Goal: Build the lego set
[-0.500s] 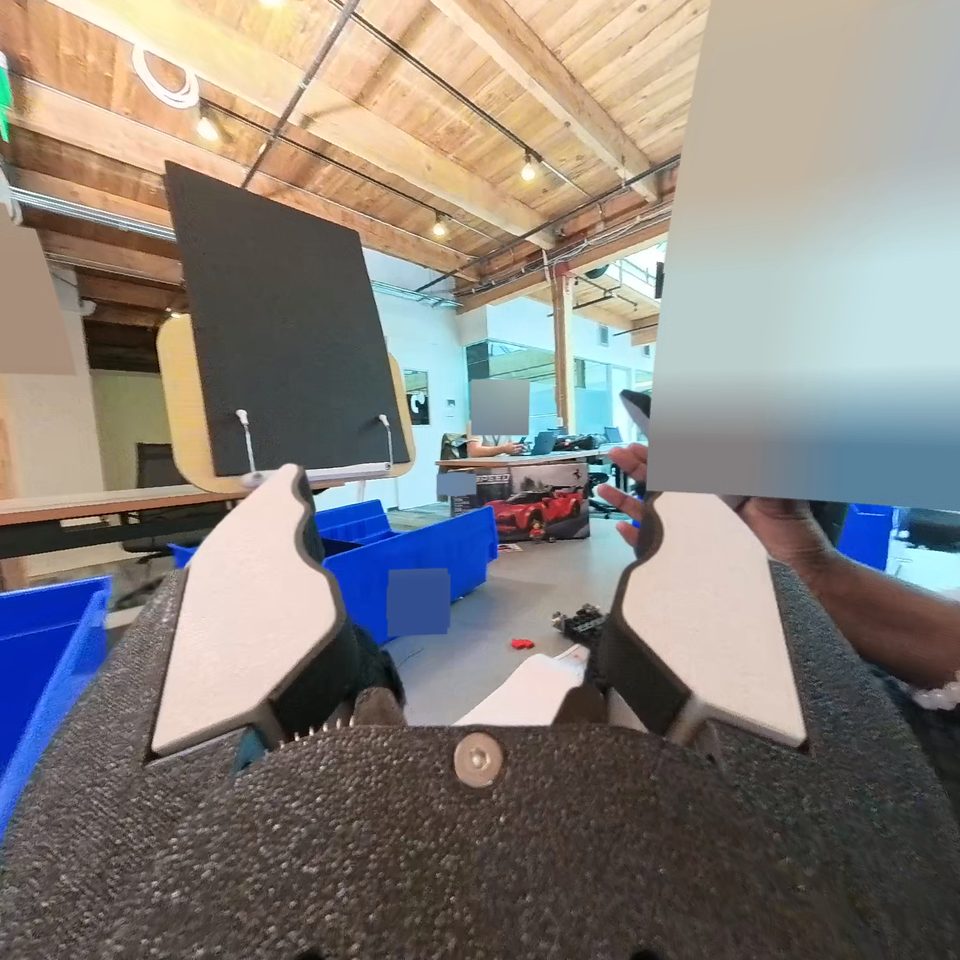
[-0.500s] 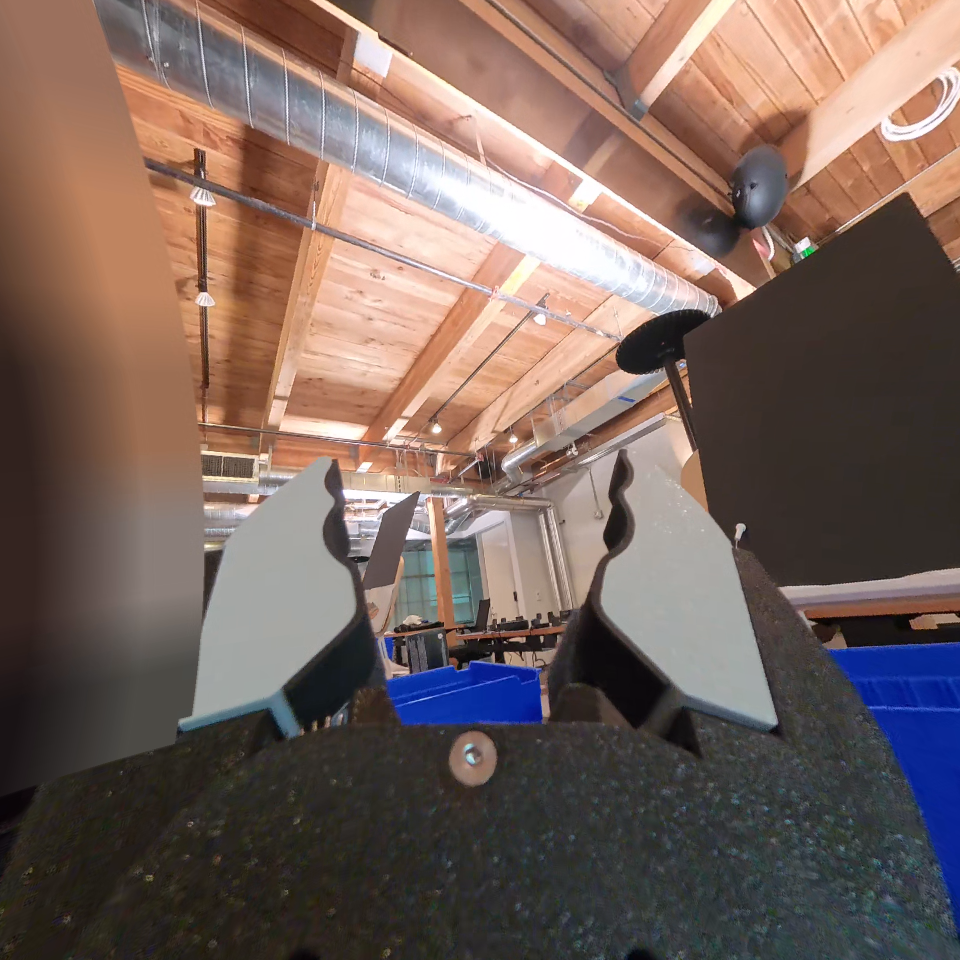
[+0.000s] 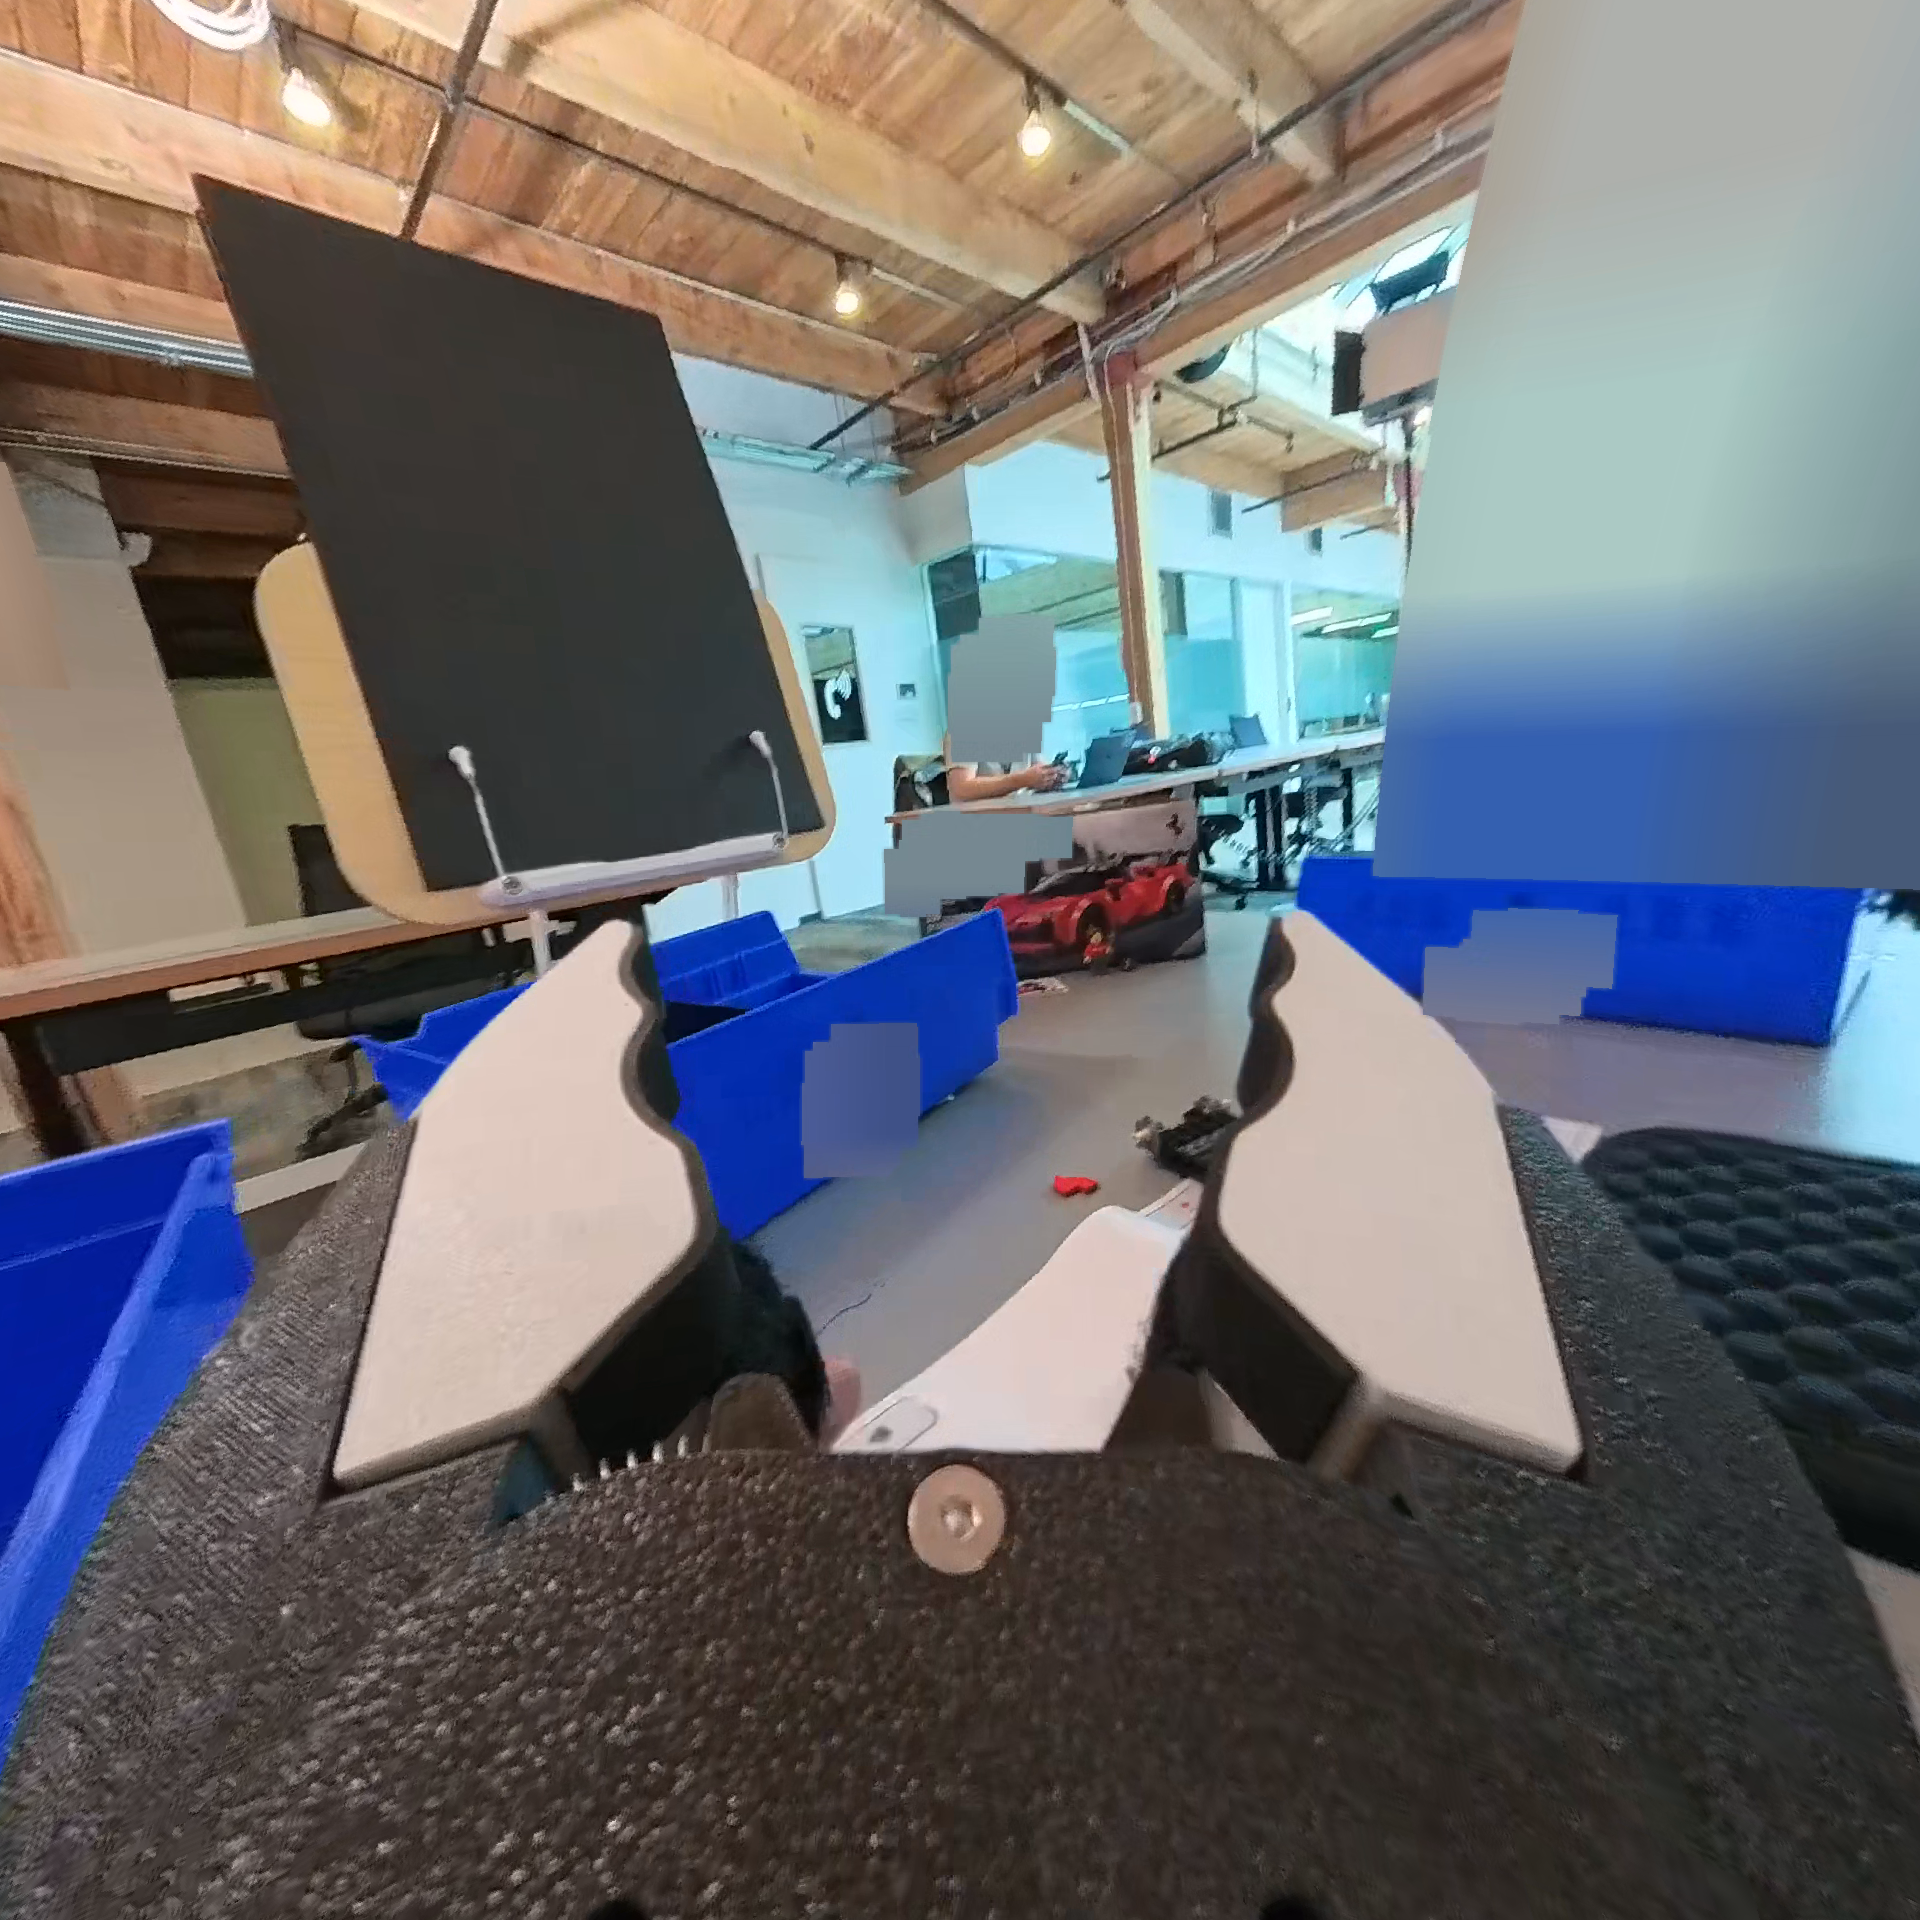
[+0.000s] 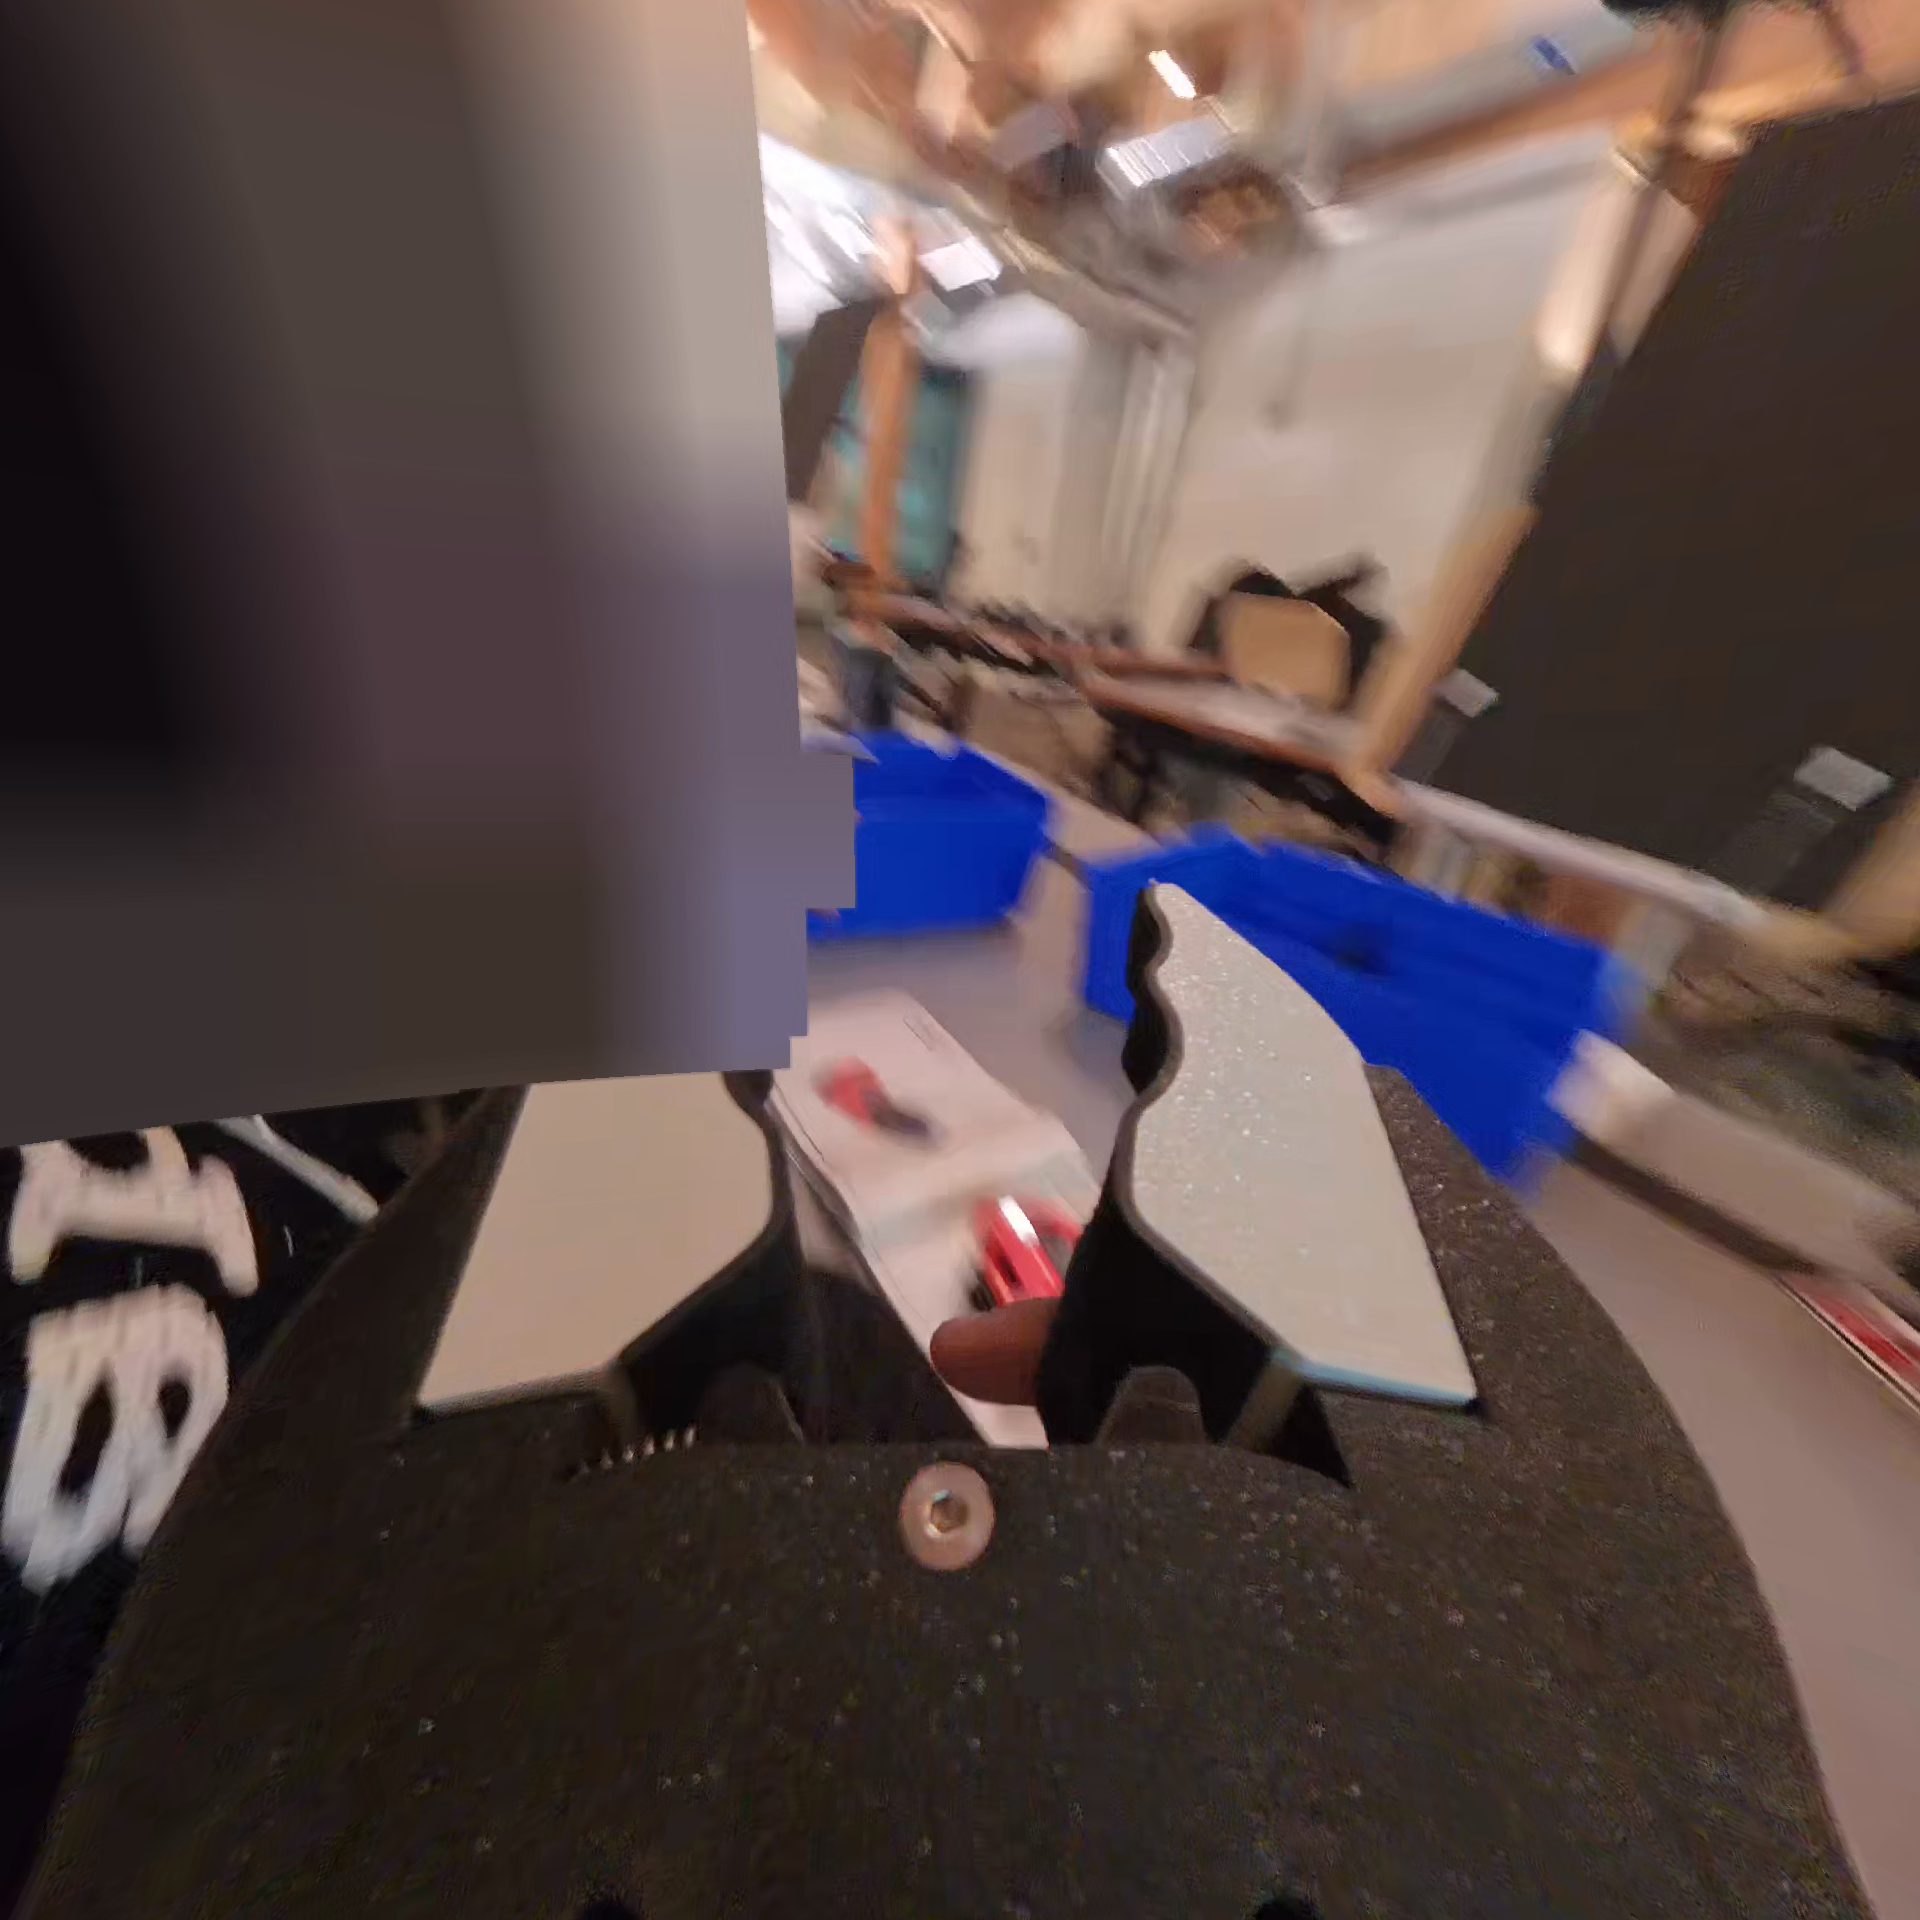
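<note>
Left hand-held gripper (image 3: 951,1039) is hovering above the grey table (image 3: 1039,1132) with its jaws spread wide and nothing between them. Right hand-held gripper (image 4: 956,1049) is also standing spread and empty; its view is smeared by motion blur, so details there are uncertain.

The task's things are lying ahead of the left hand-held gripper and slightly to its right: a small black lego assembly (image 3: 1190,1127) is resting on the table just beside the right fingertip as seen, with a loose red piece (image 3: 1075,1184) near it, toward the centre line. The assembly's long axis cannot be told at this size. Blue bins (image 3: 831,1049) are standing to the left and beyond, and the set's box with a red car (image 3: 1101,904) is standing farther back.

In the right wrist view an instruction booklet (image 4: 925,1132) is lying on the table between the jaws; no bricks are discernible there.

Judgement: the build is at an early stage, and the left hand-held gripper appears the nearer to the assembly, needing a forward, slightly rightward reach.
</note>
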Available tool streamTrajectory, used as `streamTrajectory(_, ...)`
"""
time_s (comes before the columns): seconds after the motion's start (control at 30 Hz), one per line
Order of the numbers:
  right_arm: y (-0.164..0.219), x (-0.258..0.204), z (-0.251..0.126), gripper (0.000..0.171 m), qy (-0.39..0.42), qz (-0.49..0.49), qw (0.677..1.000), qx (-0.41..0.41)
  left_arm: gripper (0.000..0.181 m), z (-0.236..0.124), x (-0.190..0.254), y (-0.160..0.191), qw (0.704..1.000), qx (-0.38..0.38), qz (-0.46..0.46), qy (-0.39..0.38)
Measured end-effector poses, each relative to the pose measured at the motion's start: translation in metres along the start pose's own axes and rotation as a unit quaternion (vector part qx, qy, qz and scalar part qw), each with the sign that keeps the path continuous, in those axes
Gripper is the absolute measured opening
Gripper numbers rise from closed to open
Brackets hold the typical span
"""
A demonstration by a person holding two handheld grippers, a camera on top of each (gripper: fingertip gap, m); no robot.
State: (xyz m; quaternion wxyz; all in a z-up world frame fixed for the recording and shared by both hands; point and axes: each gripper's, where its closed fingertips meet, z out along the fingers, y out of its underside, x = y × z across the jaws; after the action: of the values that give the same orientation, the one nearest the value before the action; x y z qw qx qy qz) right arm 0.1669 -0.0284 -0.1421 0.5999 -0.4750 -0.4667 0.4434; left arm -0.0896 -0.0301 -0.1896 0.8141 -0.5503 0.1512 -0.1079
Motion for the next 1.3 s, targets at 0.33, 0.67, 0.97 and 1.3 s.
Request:
streamTrajectory(0.33,0.135,0.118,-0.193,0.052,0.325,0.091,0.868,-0.363,0.101,0.042,-0.023,-0.009,0.996,-0.031,0.057,-0.06)
streamTrajectory(0.67,0.148,0.118,-0.195,0.016,0.362,-0.168,0.744,-0.536,0.098,0.075,-0.036,0.004,0.996,-0.046,0.042,-0.063)
streamTrajectory(0.97,0.153,0.107,-0.182,0.014,0.38,-0.209,0.702,-0.565,0.097,0.073,-0.038,0.014,0.996,-0.055,0.039,-0.061)
streamTrajectory(1.3,0.159,0.087,-0.193,0.01,0.325,-0.279,0.689,-0.585,0.097,0.062,-0.043,0.021,0.995,-0.059,0.038,-0.074)
